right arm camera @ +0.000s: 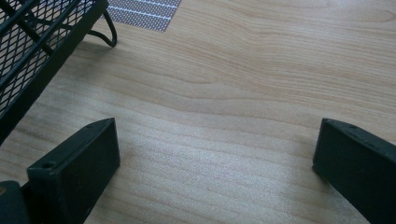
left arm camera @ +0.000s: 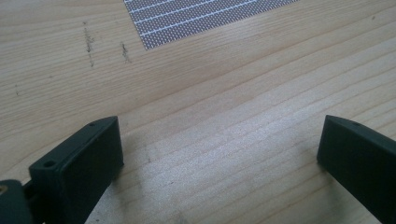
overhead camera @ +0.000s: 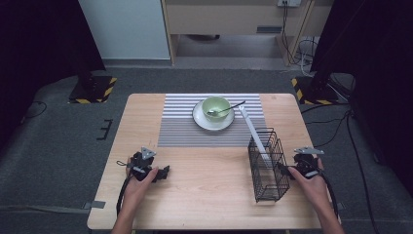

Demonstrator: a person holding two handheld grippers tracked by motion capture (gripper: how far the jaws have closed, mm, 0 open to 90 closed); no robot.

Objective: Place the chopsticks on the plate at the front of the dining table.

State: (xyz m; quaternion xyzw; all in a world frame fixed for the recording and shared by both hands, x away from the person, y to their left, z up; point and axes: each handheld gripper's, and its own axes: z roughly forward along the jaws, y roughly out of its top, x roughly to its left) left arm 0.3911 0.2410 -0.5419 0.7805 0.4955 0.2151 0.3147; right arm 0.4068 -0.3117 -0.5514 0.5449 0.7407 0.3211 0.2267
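Note:
A pale green bowl [overhead camera: 215, 105] stands on a white plate [overhead camera: 202, 121] at the far middle of the table, and a dark spoon [overhead camera: 229, 109] rests in it with its handle to the right. Right of the middle stands a black wire basket [overhead camera: 267, 165], with a long white strip [overhead camera: 252, 129] leaning out of it toward the bowl. My left gripper [overhead camera: 163, 172] [left arm camera: 219, 140] lies low over the near left of the table, open, with bare wood between its jaws. My right gripper [overhead camera: 285, 169] [right arm camera: 217, 140] is open just right of the basket [right arm camera: 32, 51], apart from it.
A grey striped placemat [overhead camera: 180, 129] [left arm camera: 196, 16] [right arm camera: 144, 11] lies under the plate, across the far half of the wooden table [overhead camera: 204, 195]. Cables trail from both grippers toward the near edge. Dark stands with hazard-striped feet [overhead camera: 92, 90] flank the table's far corners.

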